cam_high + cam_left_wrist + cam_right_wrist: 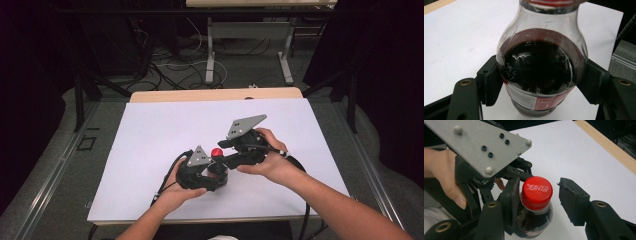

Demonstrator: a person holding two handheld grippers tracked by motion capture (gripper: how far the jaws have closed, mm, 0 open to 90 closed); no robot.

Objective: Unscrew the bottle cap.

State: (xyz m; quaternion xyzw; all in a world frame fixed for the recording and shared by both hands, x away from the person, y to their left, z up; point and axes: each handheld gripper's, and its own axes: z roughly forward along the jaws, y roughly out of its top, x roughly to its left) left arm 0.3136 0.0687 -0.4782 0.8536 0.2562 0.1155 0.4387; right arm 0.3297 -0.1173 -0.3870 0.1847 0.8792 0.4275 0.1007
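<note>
With the left hand-held gripper (pixel 536 82) pinching the dark cola-filled clear plastic bottle (pixel 540 75) at centre frame, the right hand-held gripper's (pixel 540 200) spread jaws, one touching the round red screw cap (pixel 537 192), may slip off it once they close.

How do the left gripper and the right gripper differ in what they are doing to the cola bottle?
The left gripper is shut on the body of the cola bottle; the right gripper stands open around the red cap.
The left gripper's pads press on both sides; the right gripper has one pad against the cap and the other apart.
Both are black, hand-held, and carry a grey plate.
</note>
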